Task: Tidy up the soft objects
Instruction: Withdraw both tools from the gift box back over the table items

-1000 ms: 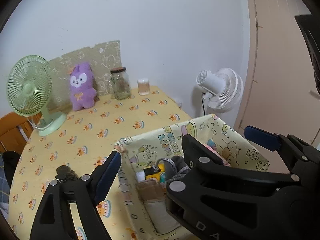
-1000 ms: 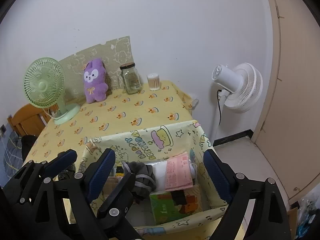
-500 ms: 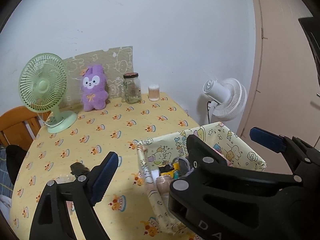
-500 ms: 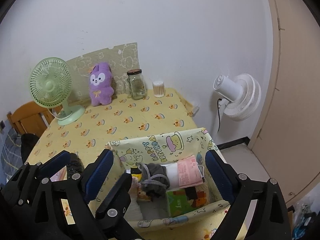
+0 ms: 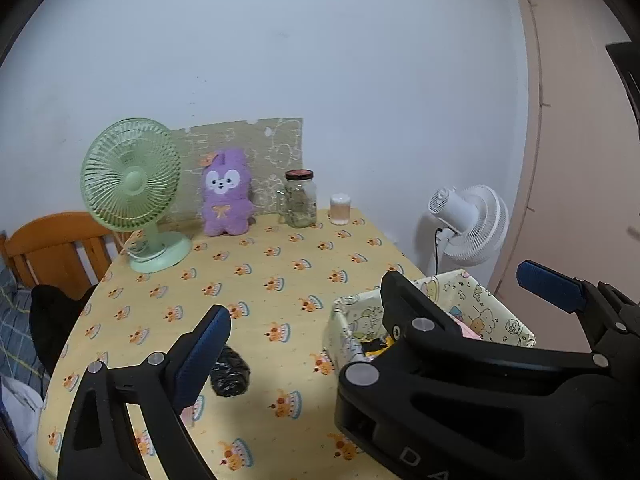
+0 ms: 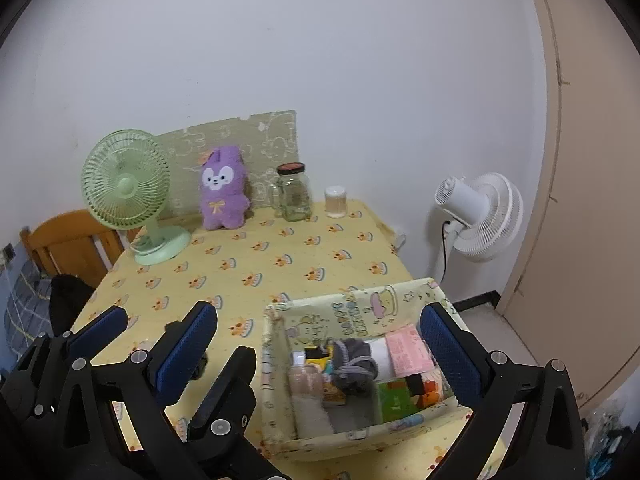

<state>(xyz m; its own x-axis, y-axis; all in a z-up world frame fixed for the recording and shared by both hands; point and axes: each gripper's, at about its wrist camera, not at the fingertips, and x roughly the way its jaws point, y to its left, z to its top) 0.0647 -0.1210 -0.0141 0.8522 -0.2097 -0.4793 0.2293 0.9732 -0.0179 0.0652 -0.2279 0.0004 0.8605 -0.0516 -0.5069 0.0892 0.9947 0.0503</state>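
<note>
Jaws on both grippers are opening and nothing sits between them. The right gripper [image 6: 320, 344] hangs over the fabric storage box [image 6: 280, 436] at the near right of the table [image 6: 280, 256], and its pads touch neither the box walls nor what's inside. The left gripper [image 5: 304, 300] is just beside it, over bare yellow tablecloth, with its own jaws empty too.

Inside the box there's a grey rolled sock [image 6: 354, 362], a white roll with a pink label [image 6: 394, 350], a green carton [image 6: 396, 400] and a beige pouch [image 6: 308, 396], all packed close together. A small black crumpled bundle [image 5: 229, 376] lies loose on the cloth near the left gripper's left finger; it's hard to say what it is, maybe another sock or a bag.

That bundle looks like the next soft thing to go in, so the sensible move is probably for the left gripper to come down on it from above, centred, and pinch it through the middle so it doesn't flop out one side. Then carry it high enough to clear the floppy box wall, which would fold if bumped. The purple plush bunny [image 5: 226, 194] at the far wall, between the green fan [image 5: 130, 184] and the glass jar [image 5: 300, 200], is a longer reach and would need care around that jar.
</note>
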